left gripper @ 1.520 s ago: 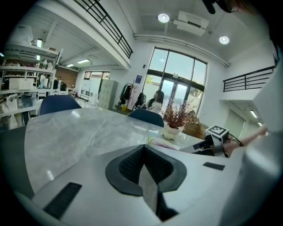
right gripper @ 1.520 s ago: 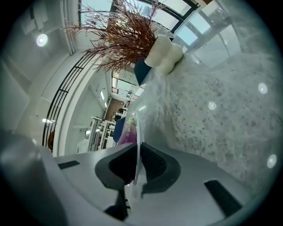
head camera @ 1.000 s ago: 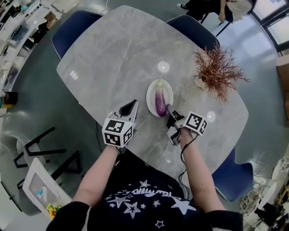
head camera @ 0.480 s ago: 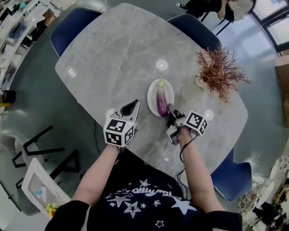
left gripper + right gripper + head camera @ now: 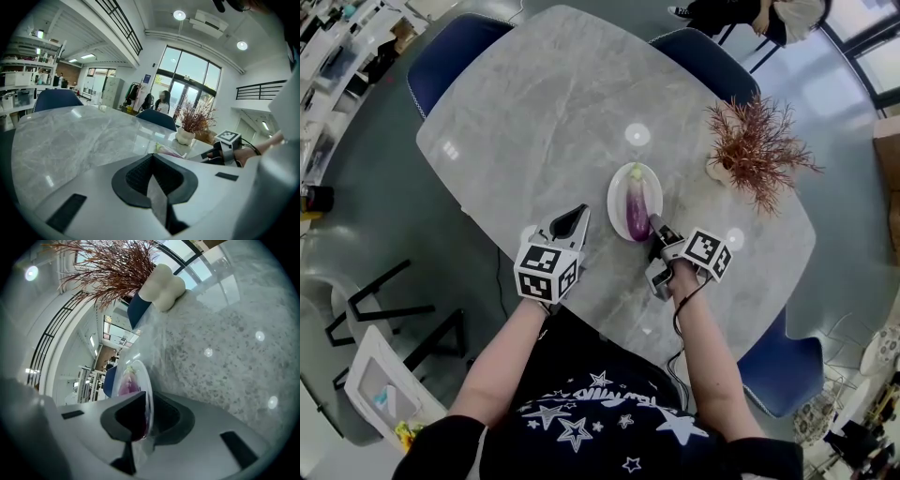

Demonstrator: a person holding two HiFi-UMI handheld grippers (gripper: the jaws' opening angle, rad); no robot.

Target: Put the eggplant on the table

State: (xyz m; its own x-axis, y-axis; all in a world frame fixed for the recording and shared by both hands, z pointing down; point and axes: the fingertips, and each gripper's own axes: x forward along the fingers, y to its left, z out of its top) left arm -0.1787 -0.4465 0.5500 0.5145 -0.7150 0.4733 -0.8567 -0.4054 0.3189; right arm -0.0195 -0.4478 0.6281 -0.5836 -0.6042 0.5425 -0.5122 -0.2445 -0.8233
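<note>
A purple eggplant (image 5: 637, 211) lies on a small white plate (image 5: 652, 187) on the grey marble table (image 5: 553, 103). My right gripper (image 5: 654, 226) is at the plate's near edge. In the right gripper view the plate's rim (image 5: 148, 380) runs between the jaws, which are shut on it, and the eggplant (image 5: 126, 383) lies just beyond. My left gripper (image 5: 575, 218) hovers shut and holding nothing to the left of the plate. In the left gripper view the left gripper (image 5: 152, 161) points at the plate (image 5: 166, 149) and the right gripper (image 5: 220, 151).
A dried reddish plant in a white vase (image 5: 755, 141) stands to the right of the plate, and shows close in the right gripper view (image 5: 161, 280). Blue chairs (image 5: 455, 56) (image 5: 698, 56) (image 5: 778, 370) ring the table. A person (image 5: 769, 19) sits far back.
</note>
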